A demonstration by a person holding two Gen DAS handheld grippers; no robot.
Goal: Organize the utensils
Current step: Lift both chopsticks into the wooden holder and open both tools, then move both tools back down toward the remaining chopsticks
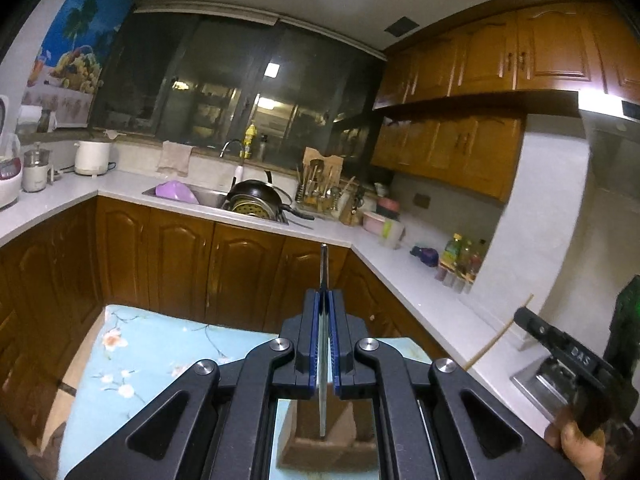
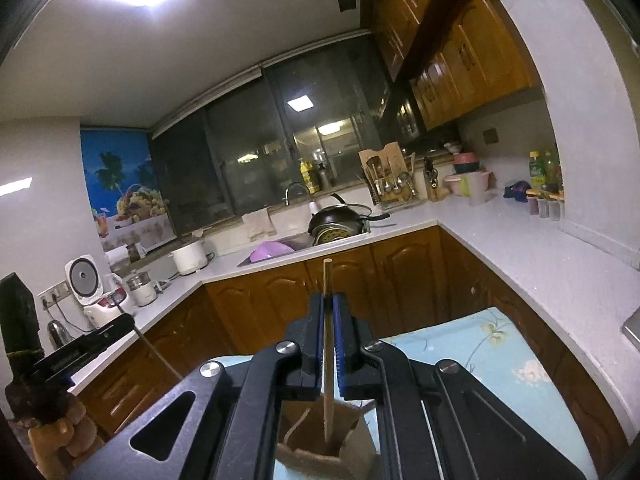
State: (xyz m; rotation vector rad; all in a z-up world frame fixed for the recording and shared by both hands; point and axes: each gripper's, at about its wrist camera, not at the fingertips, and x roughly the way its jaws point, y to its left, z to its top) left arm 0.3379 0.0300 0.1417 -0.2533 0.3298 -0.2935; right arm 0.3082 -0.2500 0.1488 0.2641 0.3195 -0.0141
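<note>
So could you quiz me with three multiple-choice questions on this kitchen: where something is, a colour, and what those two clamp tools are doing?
1. Where is the black pan?
A. in the sink
B. on the floral cloth
C. in a wall cupboard

2. What colour is the basin in the sink?
A. green
B. purple
C. red

3. What does the right gripper hold?
A. nothing
B. a cup
C. a thin wooden stick

Answers: 1 A, it sits over the sink bowl. 2 B, it shows lilac-purple. 3 C, the jaws are shut on the stick; the left gripper clamps a thin metal utensil.
</note>
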